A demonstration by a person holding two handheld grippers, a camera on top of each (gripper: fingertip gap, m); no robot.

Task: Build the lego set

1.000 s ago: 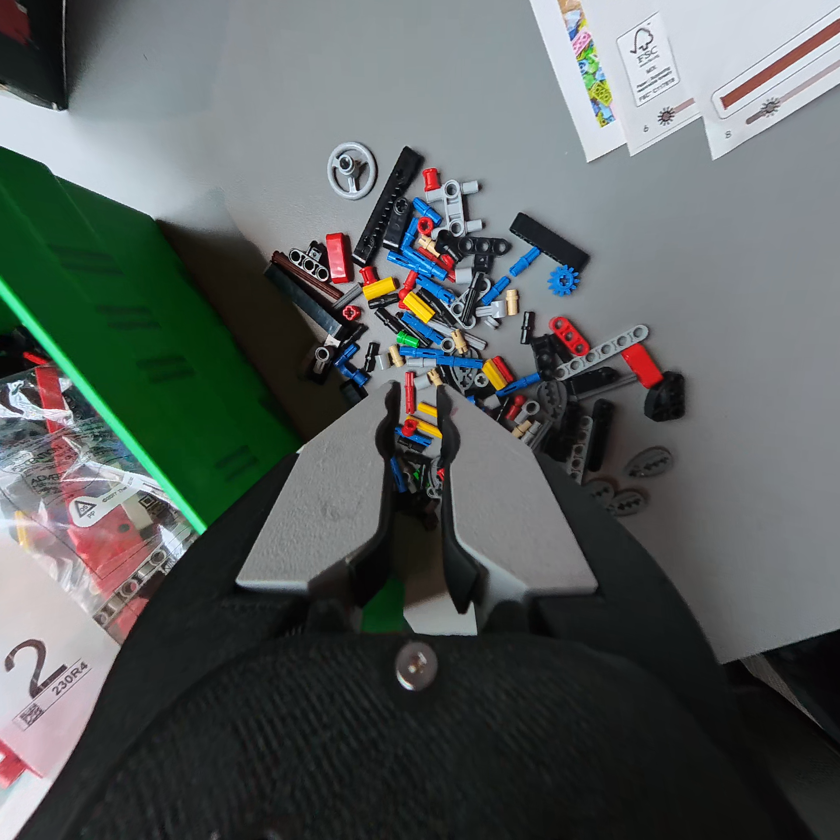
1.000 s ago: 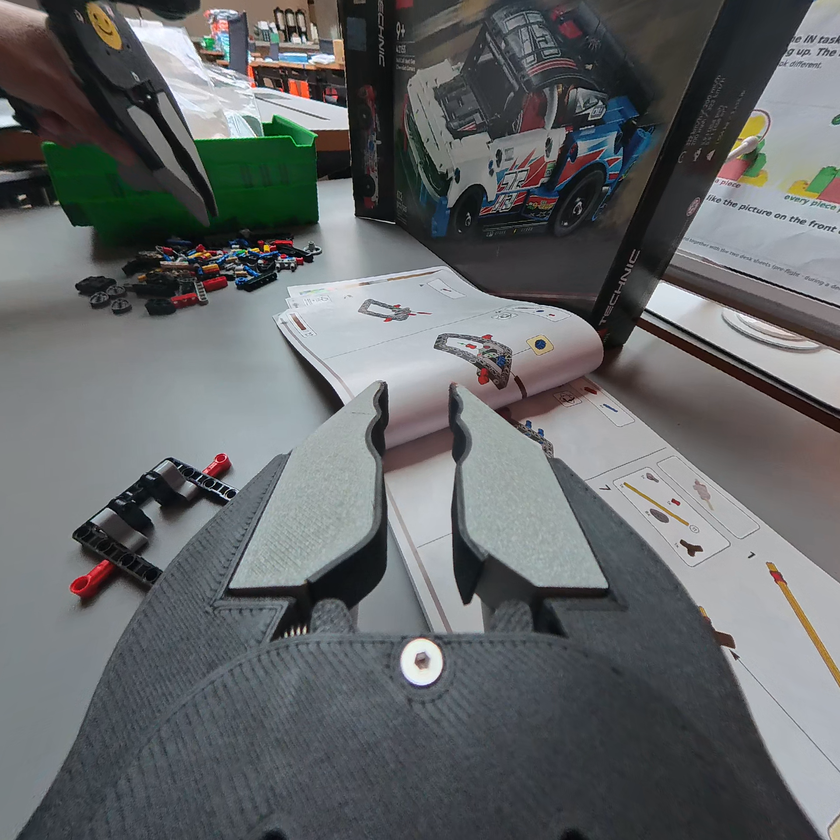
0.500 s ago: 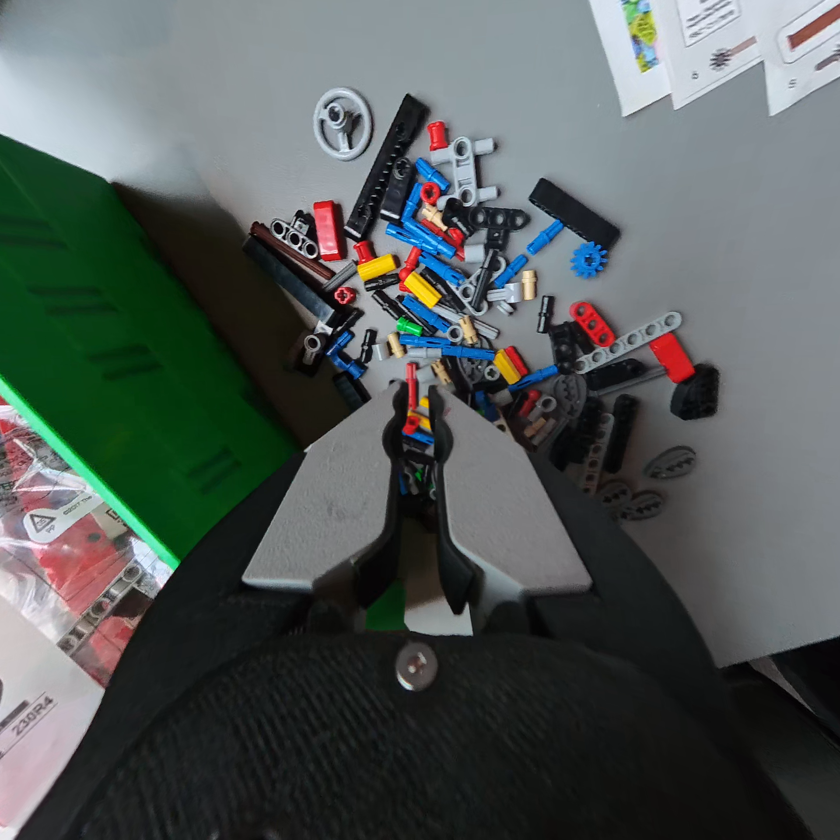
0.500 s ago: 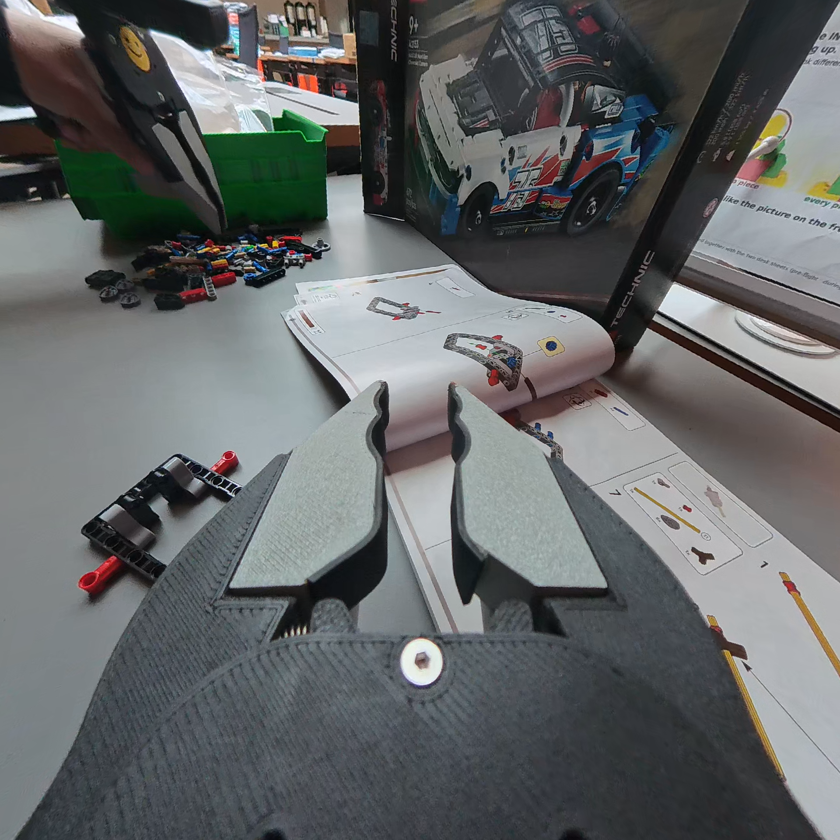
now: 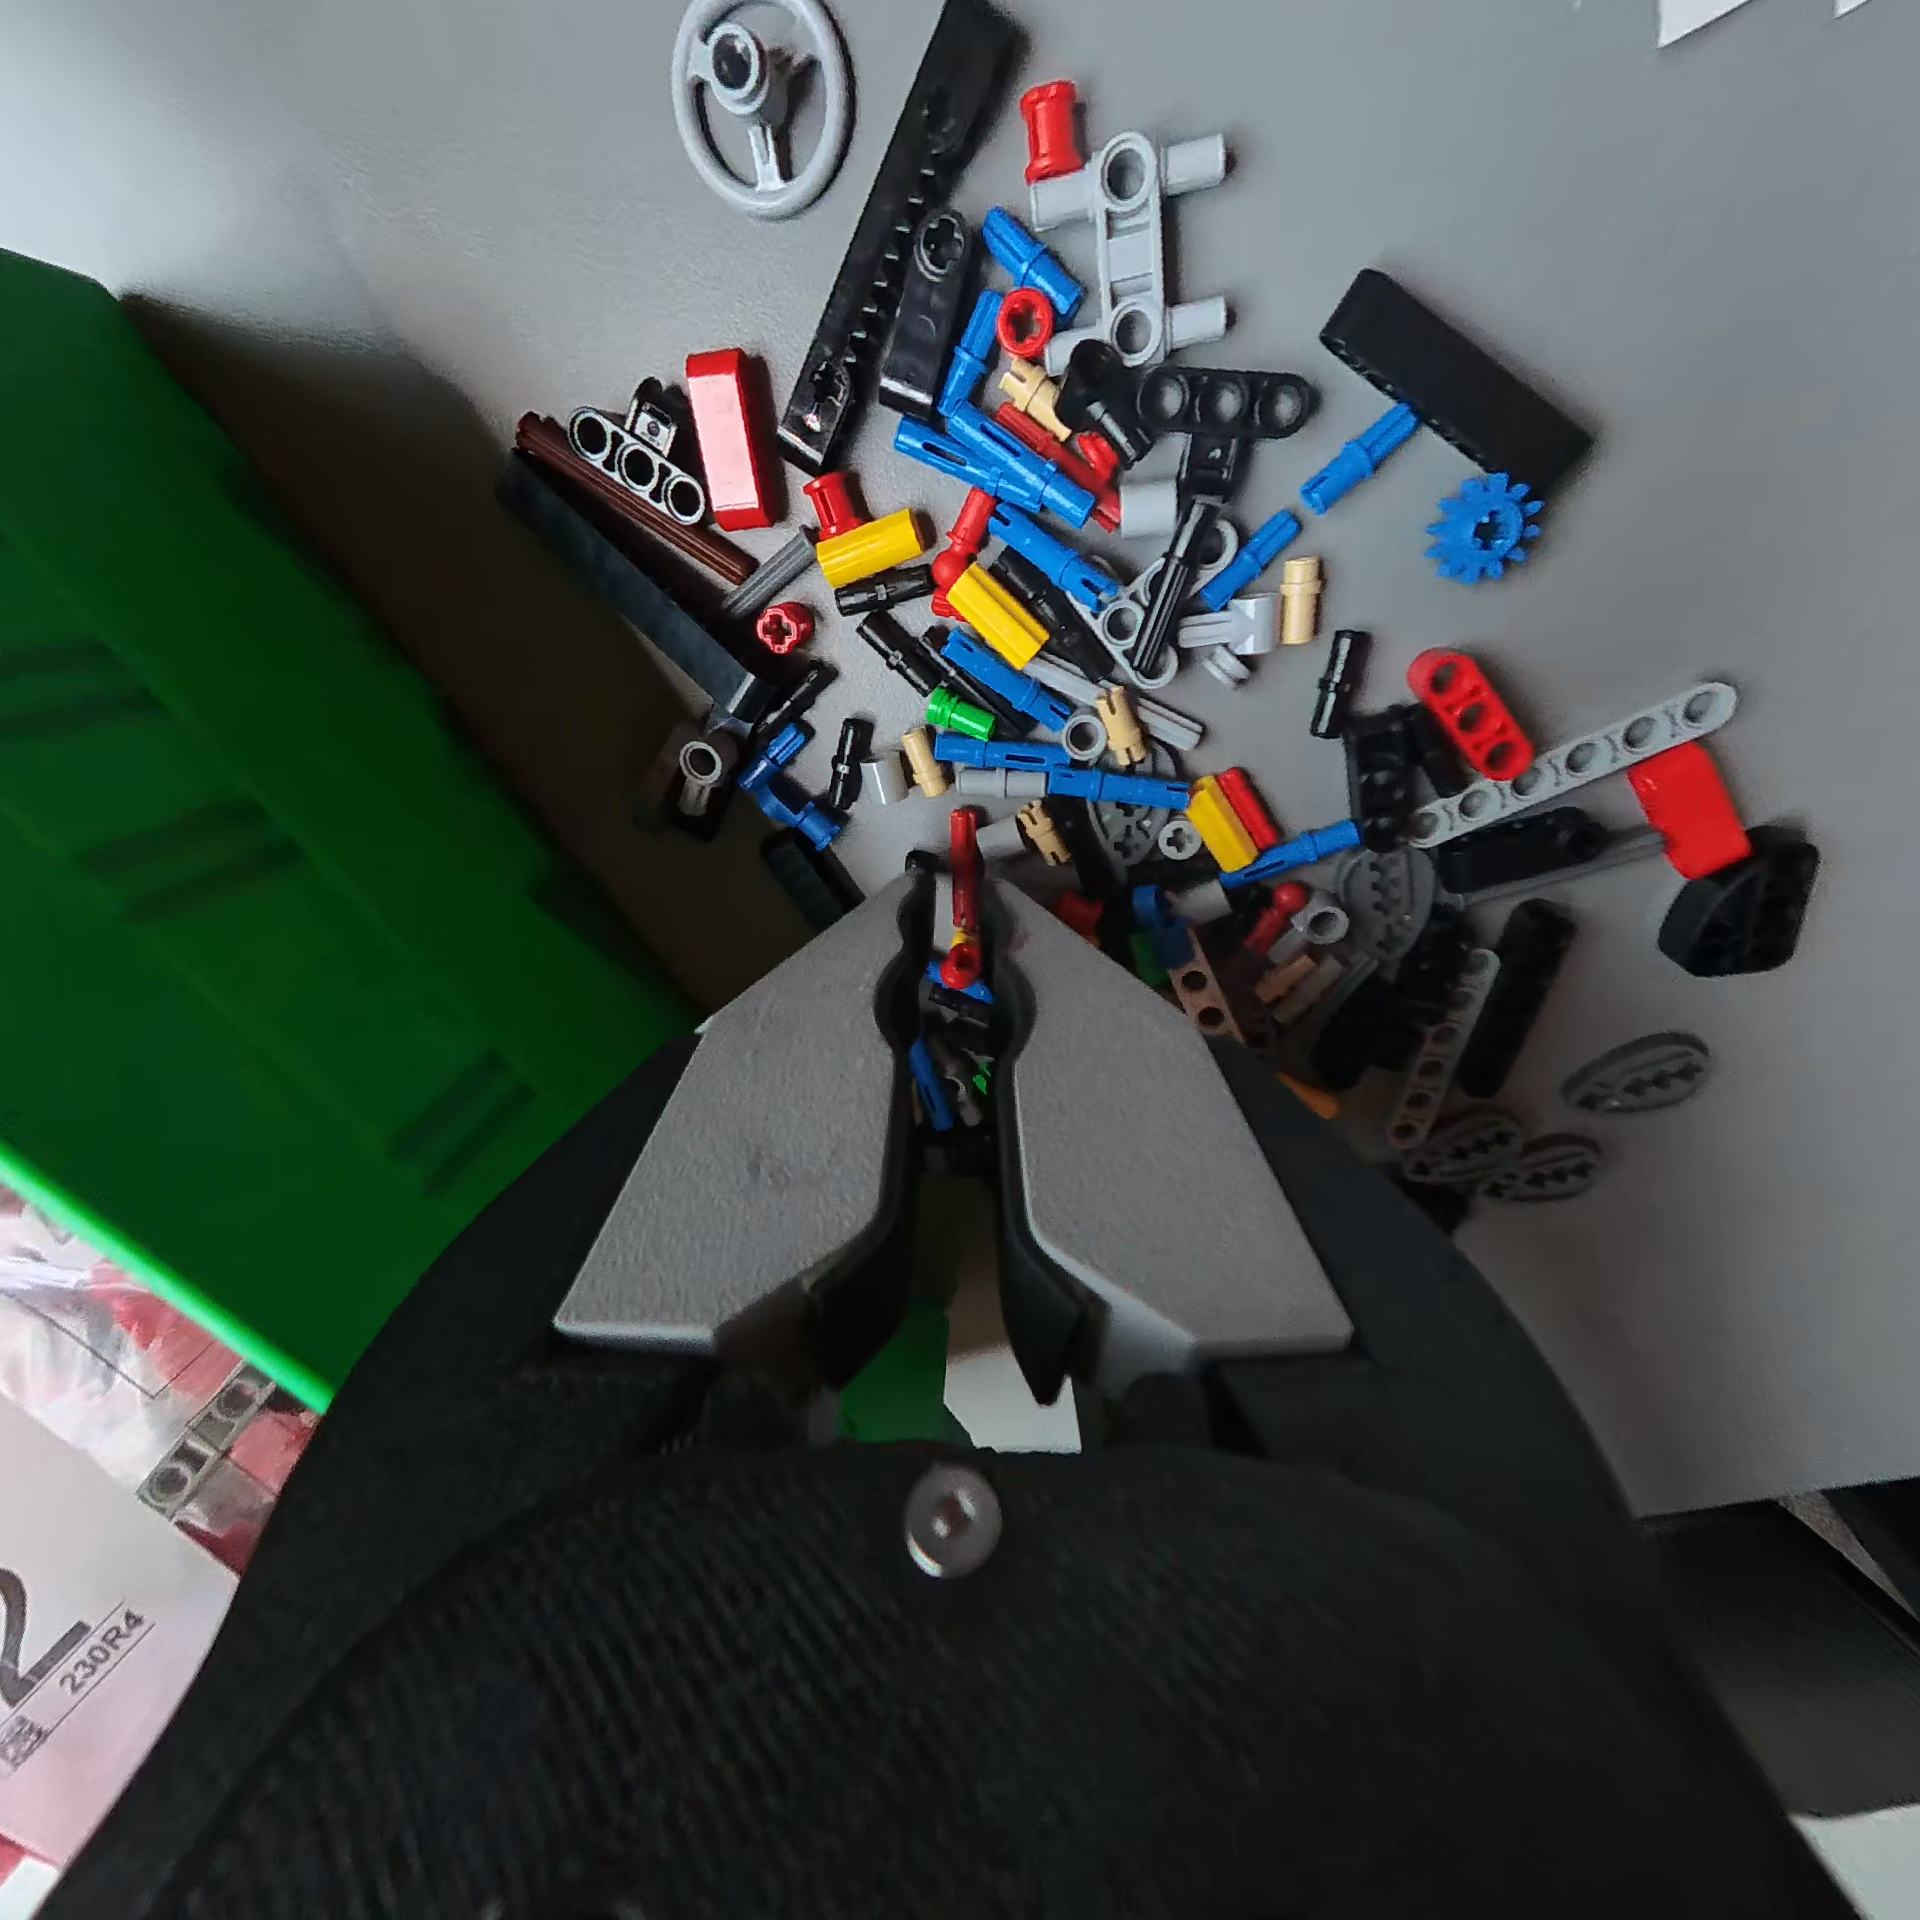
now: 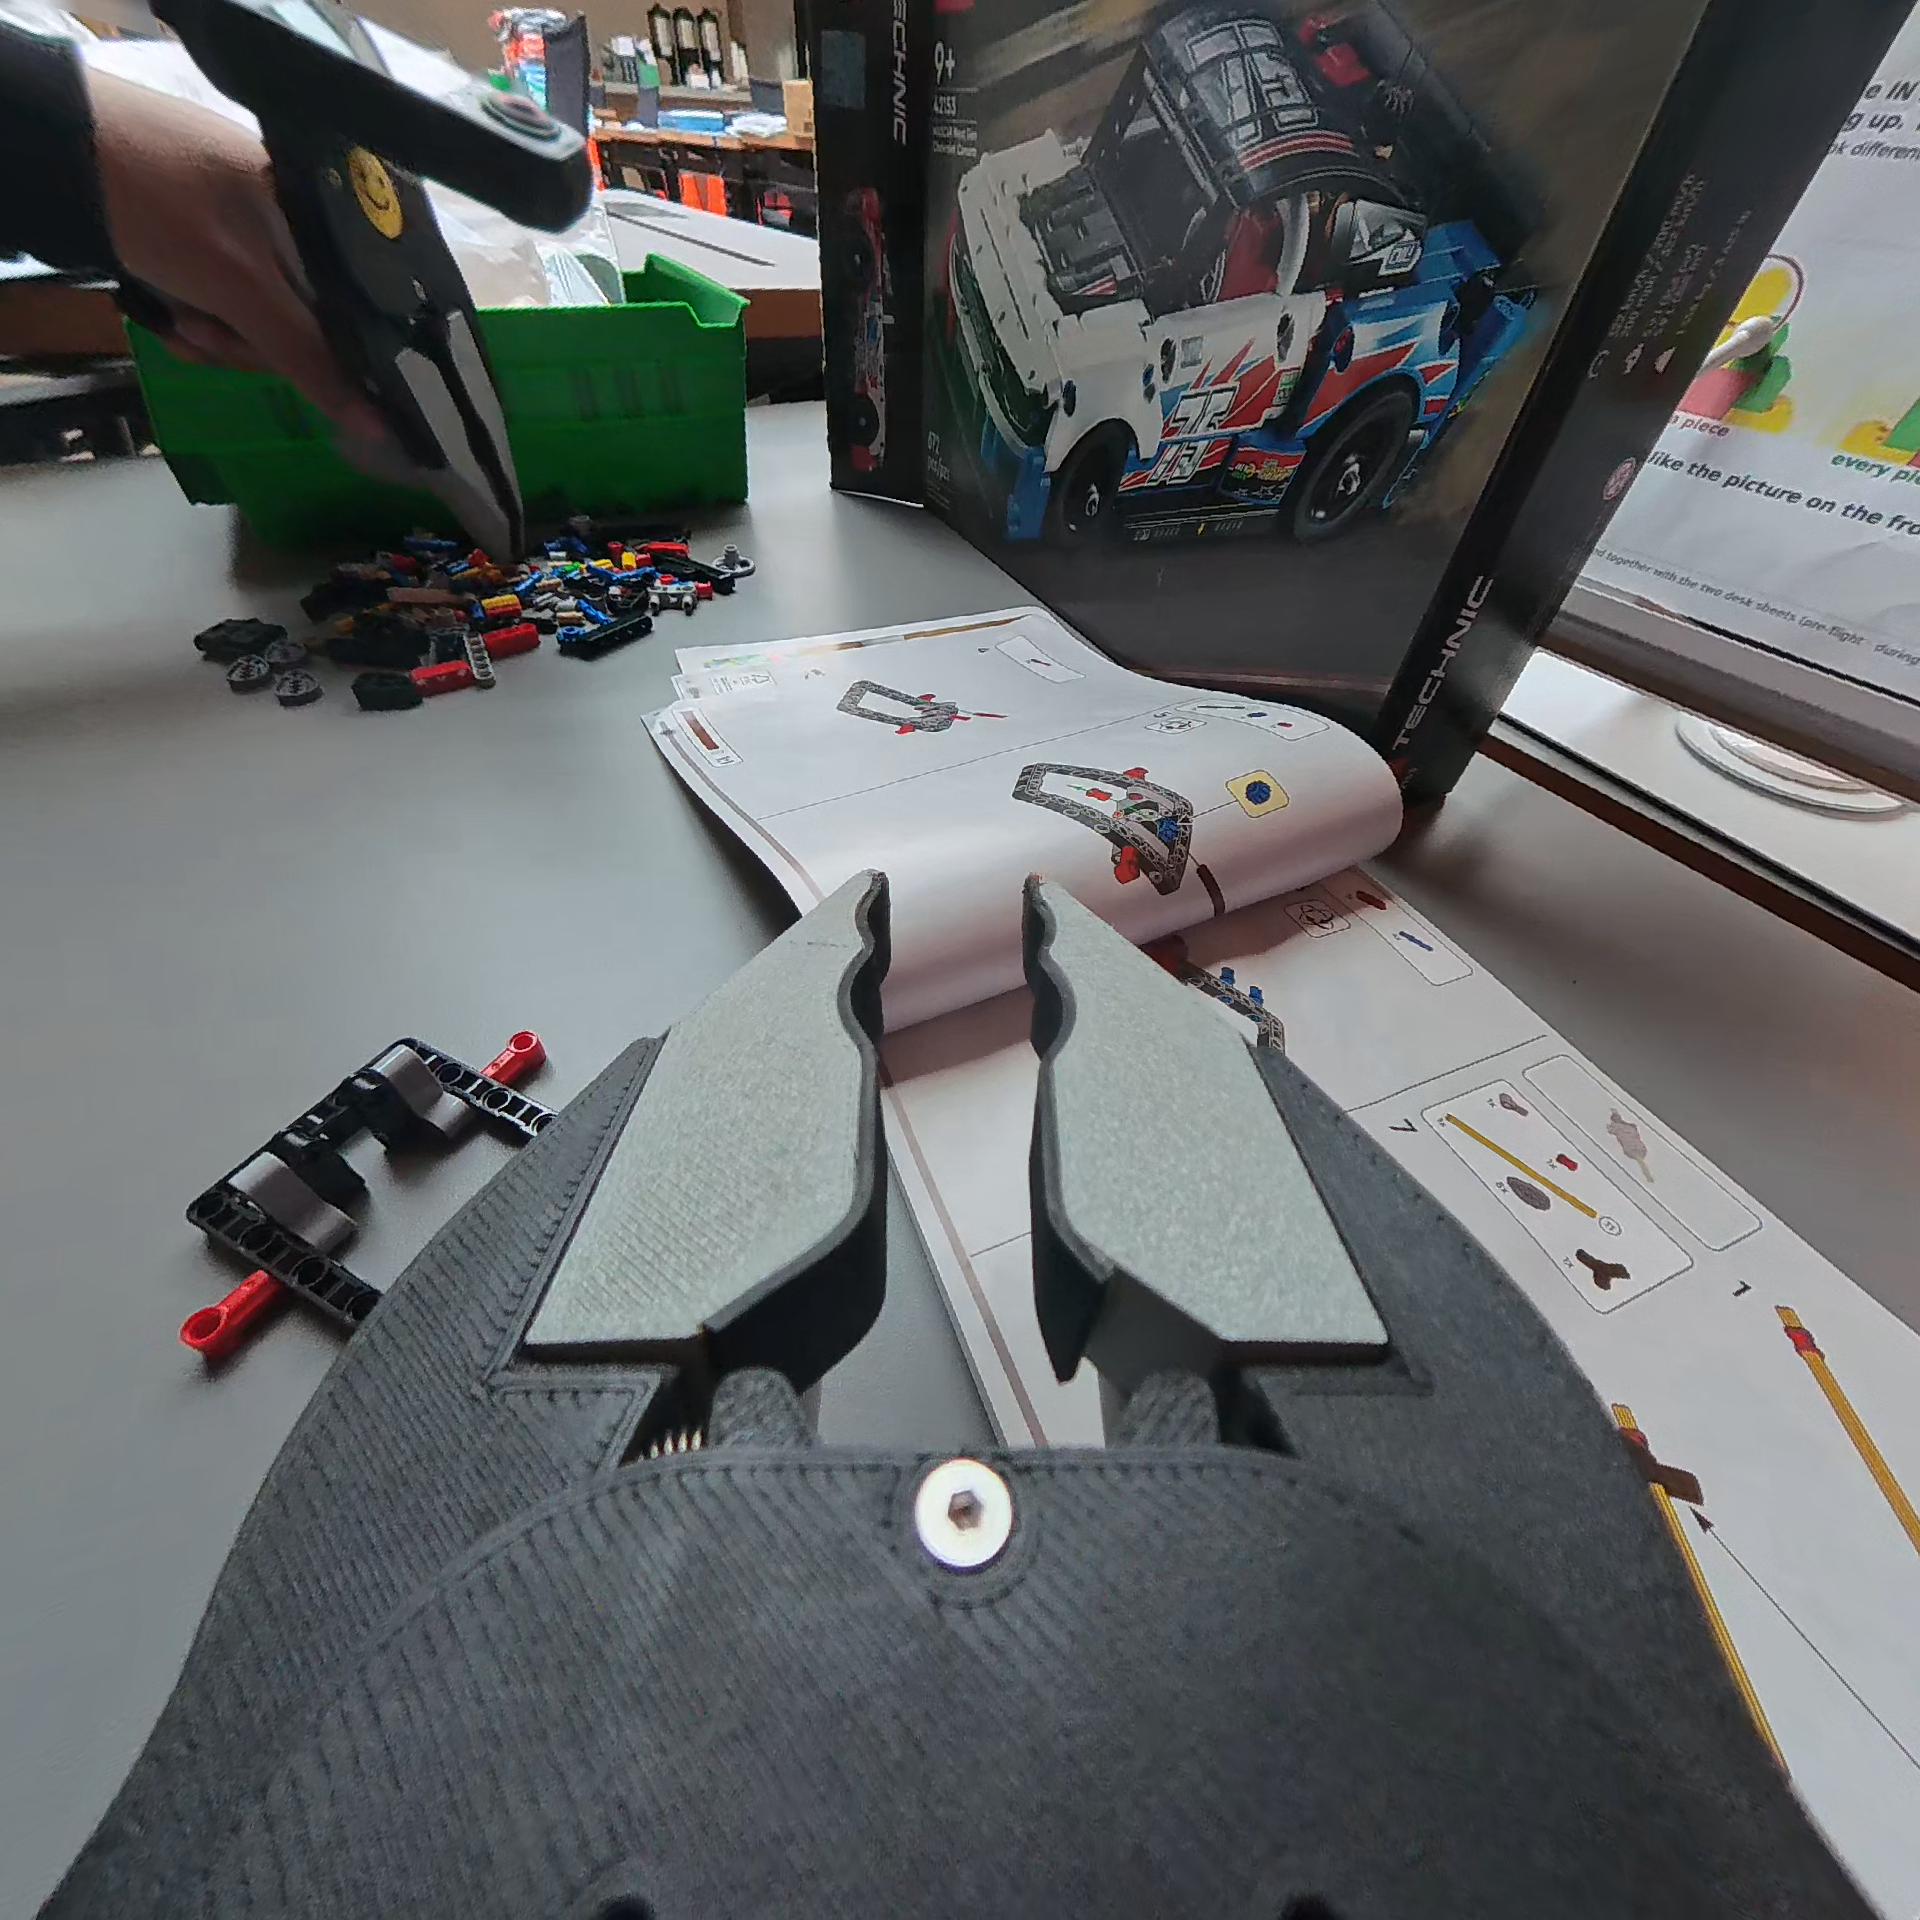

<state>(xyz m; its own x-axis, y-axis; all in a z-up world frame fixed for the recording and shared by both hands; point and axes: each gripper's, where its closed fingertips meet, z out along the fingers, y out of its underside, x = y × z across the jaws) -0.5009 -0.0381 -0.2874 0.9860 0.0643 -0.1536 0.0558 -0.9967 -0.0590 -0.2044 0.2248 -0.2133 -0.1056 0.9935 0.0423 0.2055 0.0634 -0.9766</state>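
Fingers of your left gripper (image 5: pixel 954 894) stand nearly together, with a narrow gap between the tips, directly over the near edge of the loose parts pile (image 5: pixel 1091 623) on the grey worktop (image 5: pixel 1714 260). A thin red pin (image 5: pixel 964 868) lies in line with that gap, its upper end beyond the tips and its lower end between them; you cannot tell from either view whether the fingers actually pinch it. More small blue, black and red parts show through the gap farther back. The pile spreads ahead and to the right of the tips: a grey steering wheel (image 5: pixel 762 104) lies at the far end, a blue gear (image 5: pixel 1484 528) to the right, and a long black beam (image 5: pixel 902 234) between them. The green bin (image 5: pixel 260 831) stands just left of the pile.

Your right gripper (image 6: pixel 956 894) holds its fingers spread, with nothing between them. It hovers over the open instruction booklet (image 6: pixel 987 769), whose curled page lies ahead of the tips. The partly built black frame (image 6: pixel 343 1184), with red pins at both ends, lies on the worktop just left of the right fingers, apart from them. The set's box (image 6: pixel 1195 312) stands upright behind the booklet. In the right wrist view the left gripper's tips reach down into the pile in front of the bin
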